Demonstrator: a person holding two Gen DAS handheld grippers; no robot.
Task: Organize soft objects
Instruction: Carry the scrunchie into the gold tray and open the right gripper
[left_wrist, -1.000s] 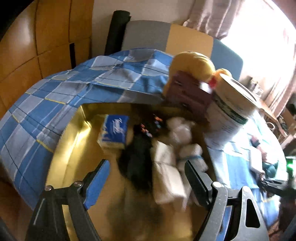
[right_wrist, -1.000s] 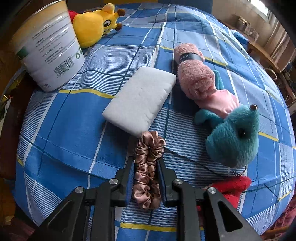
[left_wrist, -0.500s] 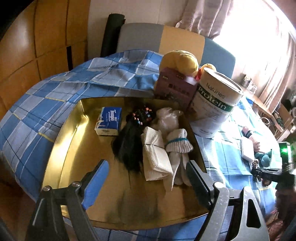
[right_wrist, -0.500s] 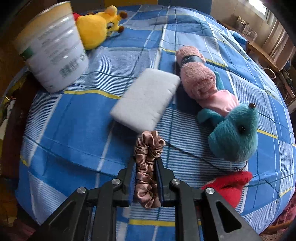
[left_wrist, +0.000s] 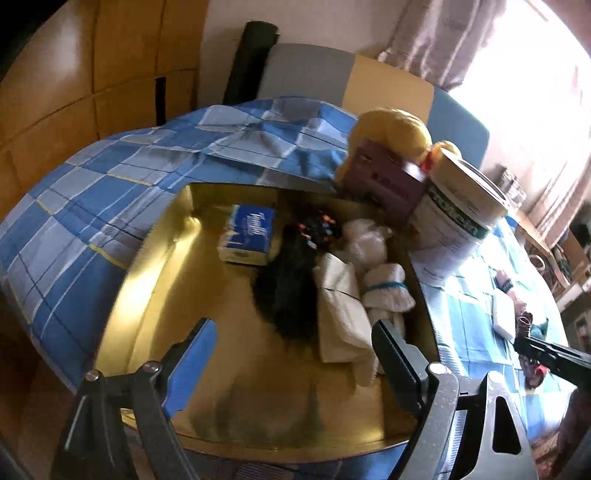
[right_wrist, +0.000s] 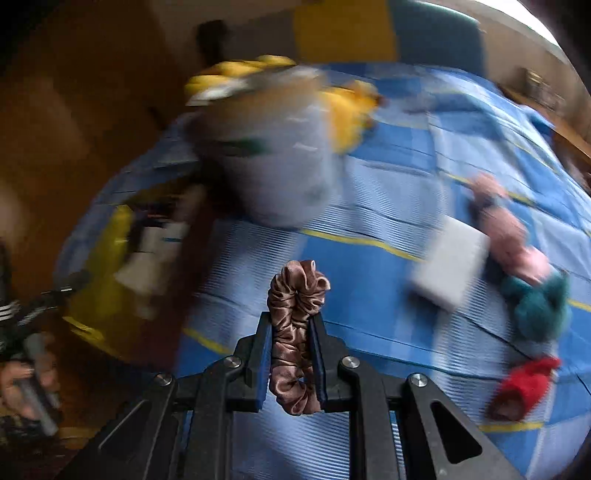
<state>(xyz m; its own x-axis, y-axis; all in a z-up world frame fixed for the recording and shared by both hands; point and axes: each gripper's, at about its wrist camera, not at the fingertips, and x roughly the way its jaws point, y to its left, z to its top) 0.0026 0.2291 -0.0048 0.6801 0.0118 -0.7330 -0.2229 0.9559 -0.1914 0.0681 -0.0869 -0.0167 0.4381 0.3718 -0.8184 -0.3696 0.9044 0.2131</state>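
Note:
My right gripper (right_wrist: 291, 321) is shut on a brown satin scrunchie (right_wrist: 293, 332) and holds it off the blue checked cloth (right_wrist: 369, 266). On that cloth lie a white sponge (right_wrist: 448, 267), a pink fluffy roll (right_wrist: 508, 236), a teal plush toy (right_wrist: 535, 306) and a red soft item (right_wrist: 521, 387). My left gripper (left_wrist: 291, 345) stands open above the gold tray (left_wrist: 166, 295), nothing between its fingers. In the tray lie a blue tissue pack (left_wrist: 247, 236), a black hairpiece (left_wrist: 291, 288), a folded white cloth (left_wrist: 343, 314) and white socks (left_wrist: 386, 291).
A white protein tub (left_wrist: 458, 221) and a maroon box (left_wrist: 384, 188) stand at the tray's far right, with a yellow plush toy (left_wrist: 391, 129) behind. A grey and yellow chair back (left_wrist: 351, 77) rises beyond the table. A hand (right_wrist: 26, 380) grips the left tool's handle.
My right gripper has lifted the scrunchie off the cloth and swung left toward the tub and tray. The left gripper stays over the tray, its view shifted slightly.

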